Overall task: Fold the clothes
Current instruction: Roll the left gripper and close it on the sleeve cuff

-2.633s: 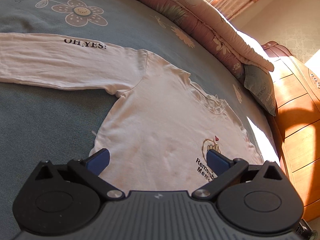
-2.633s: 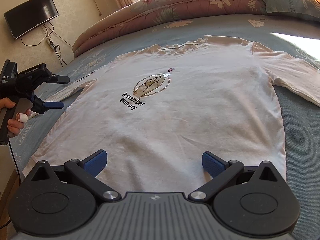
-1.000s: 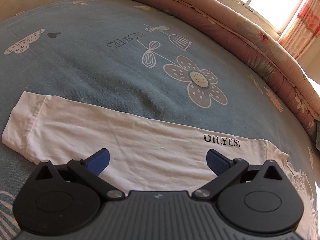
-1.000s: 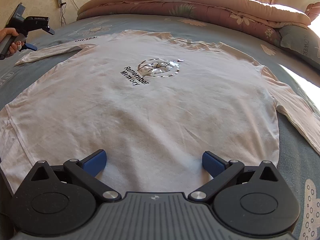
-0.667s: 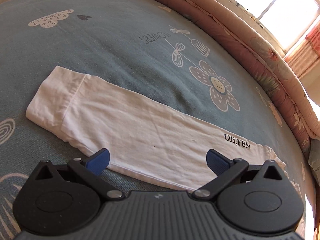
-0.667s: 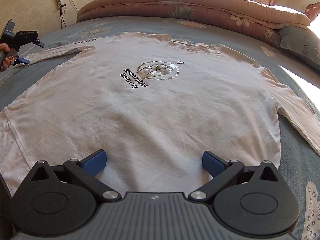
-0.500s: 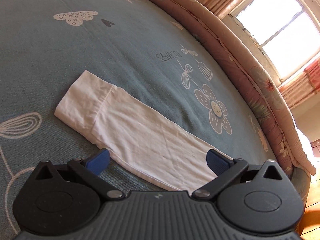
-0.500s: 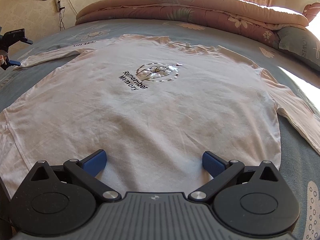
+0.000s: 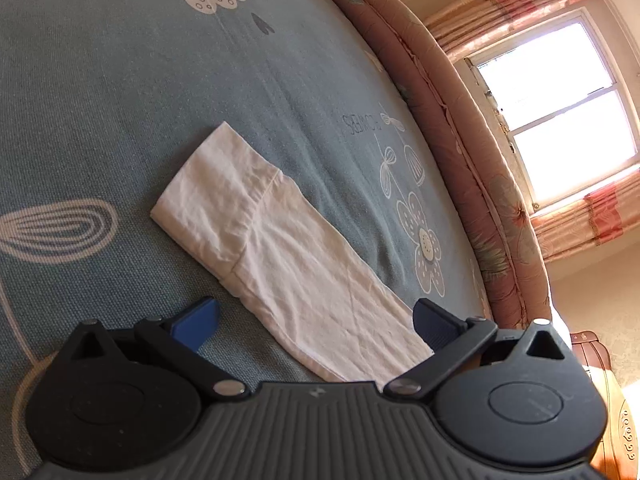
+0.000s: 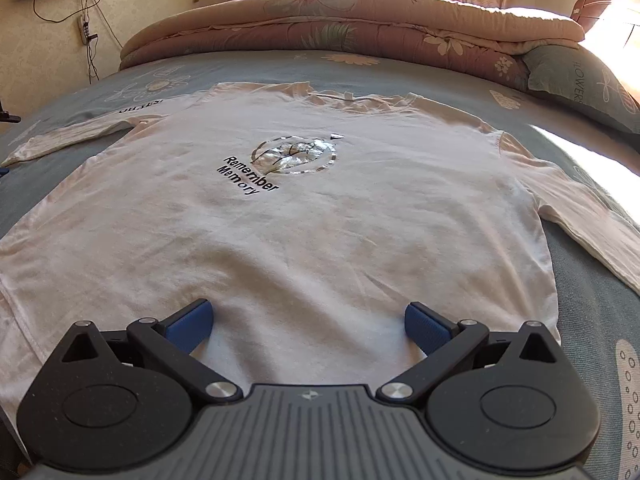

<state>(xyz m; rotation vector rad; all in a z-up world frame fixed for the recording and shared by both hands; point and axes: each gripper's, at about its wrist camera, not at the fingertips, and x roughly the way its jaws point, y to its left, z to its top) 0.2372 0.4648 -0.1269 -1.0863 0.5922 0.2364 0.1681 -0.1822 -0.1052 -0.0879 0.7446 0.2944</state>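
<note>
Swung out along the sleeve (image 9: 280, 248), the left hand-held gripper (image 9: 316, 320) gapes empty, cuff (image 9: 208, 200) dead ahead, toward the bed's (image 9: 120, 80) edge.

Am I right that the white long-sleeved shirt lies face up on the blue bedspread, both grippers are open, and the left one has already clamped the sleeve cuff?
Not quite. The left gripper has not clamped the sleeve cuff; the left wrist view shows its jaws open, short of the cuff. The rest holds: the shirt lies face up on the bedspread, and the right gripper is open.
</note>
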